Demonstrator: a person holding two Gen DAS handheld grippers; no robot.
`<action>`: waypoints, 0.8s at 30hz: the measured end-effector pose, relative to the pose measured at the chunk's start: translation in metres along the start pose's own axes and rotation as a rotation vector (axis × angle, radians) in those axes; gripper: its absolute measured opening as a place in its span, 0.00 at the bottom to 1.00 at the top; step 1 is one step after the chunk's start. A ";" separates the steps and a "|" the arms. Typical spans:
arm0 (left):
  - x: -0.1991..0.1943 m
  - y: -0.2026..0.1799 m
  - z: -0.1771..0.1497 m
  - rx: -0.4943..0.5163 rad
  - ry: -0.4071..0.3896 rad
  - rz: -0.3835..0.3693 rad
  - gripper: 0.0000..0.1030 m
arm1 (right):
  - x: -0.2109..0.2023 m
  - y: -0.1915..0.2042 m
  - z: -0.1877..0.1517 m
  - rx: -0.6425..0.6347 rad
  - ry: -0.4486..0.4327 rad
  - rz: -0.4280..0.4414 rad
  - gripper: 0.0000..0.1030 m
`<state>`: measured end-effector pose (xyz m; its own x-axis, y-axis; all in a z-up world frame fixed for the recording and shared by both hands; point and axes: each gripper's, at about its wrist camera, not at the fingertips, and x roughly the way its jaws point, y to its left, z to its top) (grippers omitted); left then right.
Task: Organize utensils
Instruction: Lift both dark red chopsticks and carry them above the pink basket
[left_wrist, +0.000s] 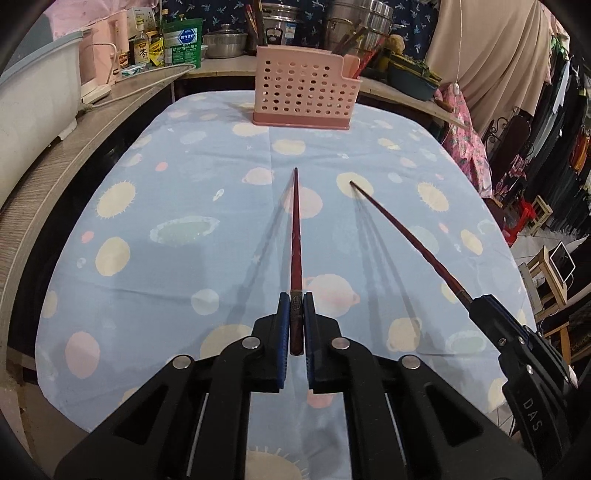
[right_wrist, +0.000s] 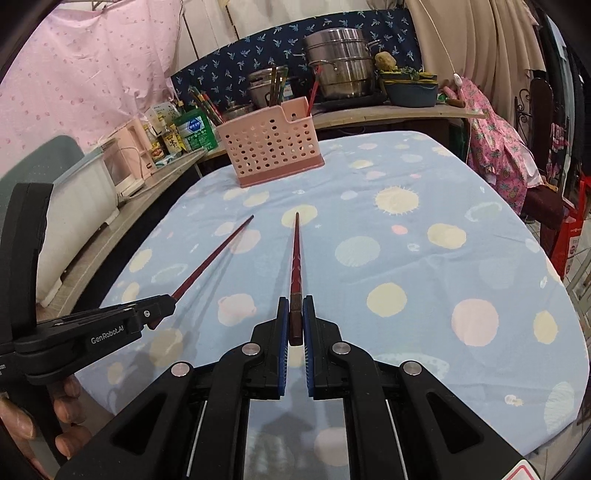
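Closest to me, my left gripper (left_wrist: 295, 317) was pinching one red chopstick (left_wrist: 296, 236) by its blunt end, and my right gripper (right_wrist: 294, 314) pinched the other chopstick (right_wrist: 296, 258) the same way, each stick jutting straight ahead, lifted off the blue spotted tablecloth (right_wrist: 424, 295). I judged the grips to be the first weak point: the pads held only the very butt of each stick, so any knock at the far tip could lever it loose or swing it sideways. The two tips sat near each other over the middle of the cloth, and I thought they could cross or clash if I brought both forward together. Farther off stood the pink perforated holder (left_wrist: 304, 90), light-looking, with a narrow side pocket already holding utensils; a tip striking its wall or catching a hole might shove or tip it toward the cluttered counter (right_wrist: 369, 110) behind.
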<state>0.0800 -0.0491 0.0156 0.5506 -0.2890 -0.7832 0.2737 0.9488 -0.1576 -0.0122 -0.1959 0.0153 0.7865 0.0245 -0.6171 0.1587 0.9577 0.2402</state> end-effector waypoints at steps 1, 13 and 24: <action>-0.006 0.001 0.005 -0.002 -0.016 -0.005 0.07 | -0.003 0.000 0.007 0.002 -0.013 0.005 0.07; -0.049 0.010 0.079 -0.021 -0.179 -0.004 0.07 | -0.029 0.008 0.098 0.003 -0.216 0.076 0.07; -0.048 0.019 0.152 -0.055 -0.232 -0.039 0.07 | -0.007 0.003 0.169 0.077 -0.249 0.176 0.07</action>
<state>0.1787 -0.0368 0.1414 0.7089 -0.3408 -0.6175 0.2580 0.9401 -0.2227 0.0842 -0.2419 0.1471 0.9264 0.1074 -0.3608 0.0447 0.9203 0.3886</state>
